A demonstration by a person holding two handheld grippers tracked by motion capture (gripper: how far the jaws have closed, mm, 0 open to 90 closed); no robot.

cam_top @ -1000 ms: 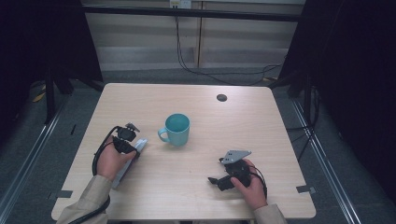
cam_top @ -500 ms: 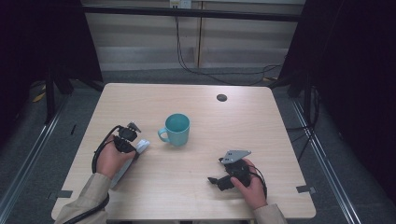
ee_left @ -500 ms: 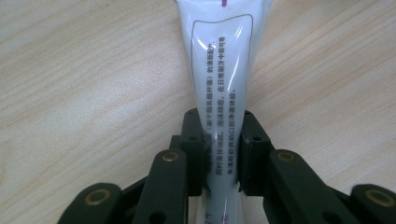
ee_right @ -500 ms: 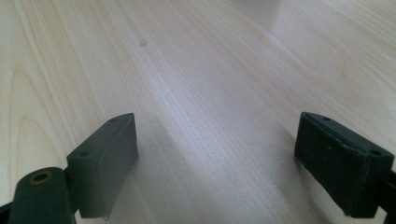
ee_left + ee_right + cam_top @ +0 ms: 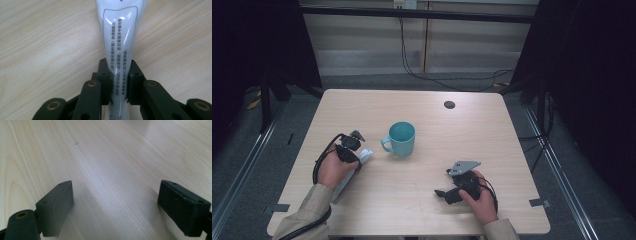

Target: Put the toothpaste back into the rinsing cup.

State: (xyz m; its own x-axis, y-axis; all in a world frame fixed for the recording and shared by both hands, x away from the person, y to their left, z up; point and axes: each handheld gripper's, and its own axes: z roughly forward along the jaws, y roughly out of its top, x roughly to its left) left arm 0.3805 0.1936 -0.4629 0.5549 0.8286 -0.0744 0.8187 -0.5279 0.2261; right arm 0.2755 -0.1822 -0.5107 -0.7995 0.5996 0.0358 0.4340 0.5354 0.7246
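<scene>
A person seated at a pale wooden tabletop works a hand-held gripper in each hand. At the left of the high view, the left hand-held gripper has its jaws clamped on a white plastic tube that lies flat on the wood; the jaws have just been closing, with the tube between them, and the pads now pinch it across its width. In the left gripper view the tube runs straight away from the left hand-held gripper, its long axis in line with the jaws, narrow where it is squeezed and widening toward the far end, a panel of small printed text facing up. Seen from above, the tube's long axis lies on a diagonal, one end pointing toward the person's left sleeve at the near edge, the other toward the middle of the tabletop. Just beyond that end stands an upright teal mug, its handle turned toward the tube, close by but apart from it. Farther right, near the front edge, the right hand-held gripper rests low over bare wood; the right gripper view shows the right hand-held gripper spread wide with nothing between its jaws. A small dark round mark sits near the far edge.
</scene>
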